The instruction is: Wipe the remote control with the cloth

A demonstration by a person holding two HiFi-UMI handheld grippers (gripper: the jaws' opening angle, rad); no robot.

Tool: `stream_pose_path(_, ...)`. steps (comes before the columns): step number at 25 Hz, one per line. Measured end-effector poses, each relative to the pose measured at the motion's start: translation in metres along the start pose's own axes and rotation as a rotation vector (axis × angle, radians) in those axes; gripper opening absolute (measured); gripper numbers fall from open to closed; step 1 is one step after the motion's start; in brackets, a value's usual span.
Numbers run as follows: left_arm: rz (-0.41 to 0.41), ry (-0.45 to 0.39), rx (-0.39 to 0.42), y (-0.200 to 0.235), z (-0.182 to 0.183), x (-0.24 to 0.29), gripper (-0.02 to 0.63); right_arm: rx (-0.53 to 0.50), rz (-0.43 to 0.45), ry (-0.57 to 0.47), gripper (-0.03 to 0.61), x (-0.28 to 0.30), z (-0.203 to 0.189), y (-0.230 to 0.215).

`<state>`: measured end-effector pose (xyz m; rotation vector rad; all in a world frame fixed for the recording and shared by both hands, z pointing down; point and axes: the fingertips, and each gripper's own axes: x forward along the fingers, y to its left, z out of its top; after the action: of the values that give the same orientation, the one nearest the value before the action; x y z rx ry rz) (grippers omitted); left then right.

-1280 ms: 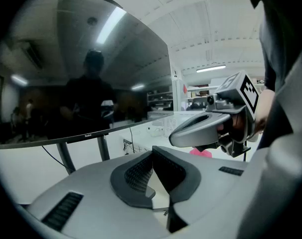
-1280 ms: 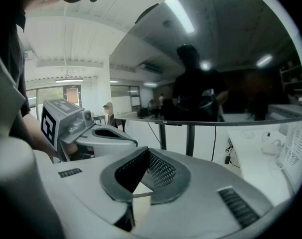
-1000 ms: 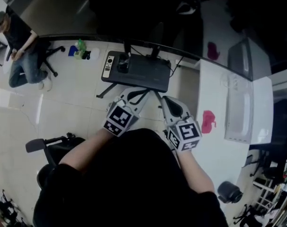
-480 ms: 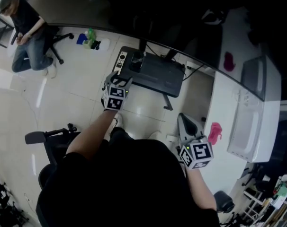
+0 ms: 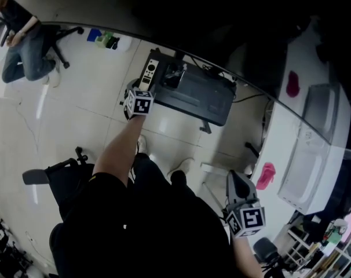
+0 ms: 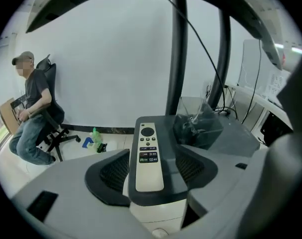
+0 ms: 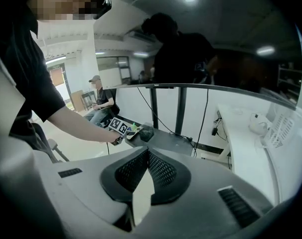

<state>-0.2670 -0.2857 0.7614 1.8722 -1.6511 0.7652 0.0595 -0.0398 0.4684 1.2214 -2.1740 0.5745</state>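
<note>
A pale remote control (image 5: 149,73) lies lengthwise on the left end of a small dark table (image 5: 204,100). A dark crumpled cloth (image 5: 174,77) sits just right of it. My left gripper (image 5: 141,91) is stretched out to the table's near left corner. In the left gripper view its jaws are open, one on each side of the remote control (image 6: 149,148), with gaps between the pads and it; the cloth (image 6: 197,128) lies beyond the right jaw. My right gripper (image 5: 234,178) hangs low at the right, far from the table, shut and empty (image 7: 142,176).
A person (image 5: 22,45) sits on a chair at the far left. Blue and green items (image 5: 103,38) lie on the floor behind the table. A white desk (image 5: 303,155) with pink things (image 5: 266,175) runs along the right. Black poles (image 6: 177,49) rise behind the table.
My left gripper has moved forward from in front of the body out to the remote control. My right gripper has dropped back toward the lower right.
</note>
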Motion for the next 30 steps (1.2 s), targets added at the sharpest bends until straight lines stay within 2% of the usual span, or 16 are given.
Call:
stream_pose_path(8, -0.002, 0.097, -0.028, 0.004, -0.027, 0.04, 0.29, 0.046, -0.035, 0.051, 0.009, -0.001, -0.015, -0.005)
stream_pose_path(12, 0.043, 0.084, -0.047, 0.014, -0.026, 0.043, 0.282, 0.058, -0.038, 0.06, 0.009, -0.003, -0.021, -0.006)
stream_pose_path(14, 0.053, 0.076, -0.047, 0.015, -0.026, 0.042, 0.217, 0.06, -0.037, 0.059, 0.009, -0.004, -0.023, -0.006)
stream_pose_path(20, 0.042, 0.129, -0.023, 0.014, -0.027, 0.04, 0.212, 0.062, -0.037, 0.055, 0.009, -0.005, -0.026, -0.004)
stream_pose_path(26, 0.048, 0.092, -0.026, 0.019, -0.016, 0.015, 0.21, 0.075, -0.037, 0.025, 0.009, -0.01, -0.029, -0.006)
stream_pose_path(30, 0.022, -0.003, -0.029, 0.014, 0.007, -0.022, 0.21, 0.079, -0.044, -0.01, 0.009, -0.016, -0.029, -0.012)
